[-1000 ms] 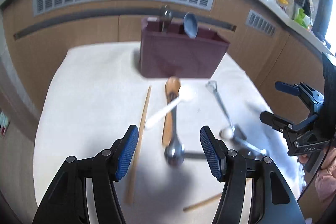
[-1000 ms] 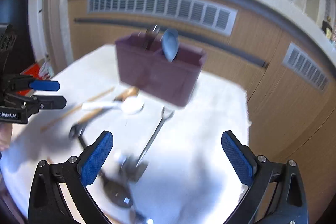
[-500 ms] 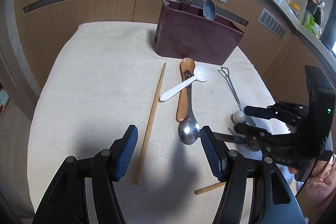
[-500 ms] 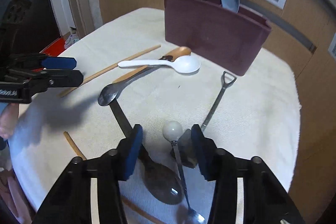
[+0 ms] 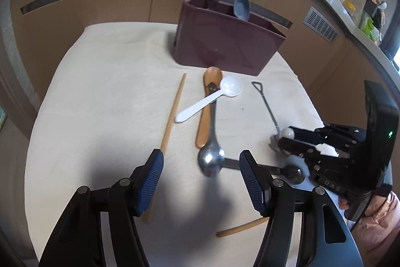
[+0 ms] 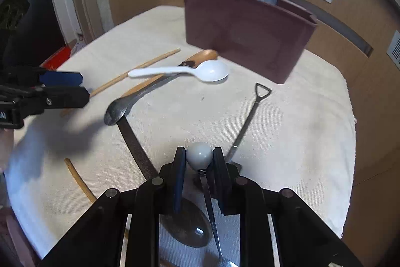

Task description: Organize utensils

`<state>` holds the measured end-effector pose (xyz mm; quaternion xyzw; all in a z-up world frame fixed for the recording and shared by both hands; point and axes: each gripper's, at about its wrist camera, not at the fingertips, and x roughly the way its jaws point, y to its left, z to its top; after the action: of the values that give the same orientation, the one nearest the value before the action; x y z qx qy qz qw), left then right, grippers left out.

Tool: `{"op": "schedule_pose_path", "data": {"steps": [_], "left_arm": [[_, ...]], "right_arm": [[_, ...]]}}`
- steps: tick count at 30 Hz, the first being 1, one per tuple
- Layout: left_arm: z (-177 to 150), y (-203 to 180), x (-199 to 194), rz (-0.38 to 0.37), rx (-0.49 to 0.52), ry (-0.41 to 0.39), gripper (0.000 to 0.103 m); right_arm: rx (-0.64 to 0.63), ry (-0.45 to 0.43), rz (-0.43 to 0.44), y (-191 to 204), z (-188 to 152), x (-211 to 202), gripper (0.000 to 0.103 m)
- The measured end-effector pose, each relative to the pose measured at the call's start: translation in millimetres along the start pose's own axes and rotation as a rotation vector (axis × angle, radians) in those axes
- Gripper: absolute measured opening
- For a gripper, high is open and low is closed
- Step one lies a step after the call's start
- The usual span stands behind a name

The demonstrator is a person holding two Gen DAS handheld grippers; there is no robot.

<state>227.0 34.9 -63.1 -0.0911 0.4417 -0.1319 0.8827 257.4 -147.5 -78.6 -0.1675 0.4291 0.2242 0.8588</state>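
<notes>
- Left wrist view: left tool open, empty, hovering over near surface. Steel spoon bowl lies between its pads. Maroon holder far centre. White spoon rests across the wooden spoon.
- Right wrist view: right tool has just been closing, now clamped on the ball-ended spoon, near centre. Risk: the round knob could squirt out on lifting; its shaft lies by the shovel spoon and black ladle, which could get dragged.
</notes>
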Motion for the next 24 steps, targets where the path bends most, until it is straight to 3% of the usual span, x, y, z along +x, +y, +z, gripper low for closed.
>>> {"op": "schedule_pose_path", "data": {"steps": [7,14,20,24], "left_arm": [[21.6,-52.2,22.3,-0.053,0.088,0.041,0.064],[2.7,-112.3,48.9,-0.076,0.217,0.102,0.064],[-10.7,-137.4,64.2,-0.019,0.215,0.062,0.063],[-13.5,-142.2,78.2,0.037,0.207,0.079,0.061]], "right_arm": [[0.203,-0.104,-0.064,-59.5,-12.2,-37.6,0.02],[0.33,-0.119,-0.1,-97.5,-36.0,-49.7,0.02],[0.392,-0.14,-0.071,-111.0,-50.7,-58.3,0.02],[0.411,-0.162,-0.064,-113.9,-56.0,-65.5,0.02]]}}
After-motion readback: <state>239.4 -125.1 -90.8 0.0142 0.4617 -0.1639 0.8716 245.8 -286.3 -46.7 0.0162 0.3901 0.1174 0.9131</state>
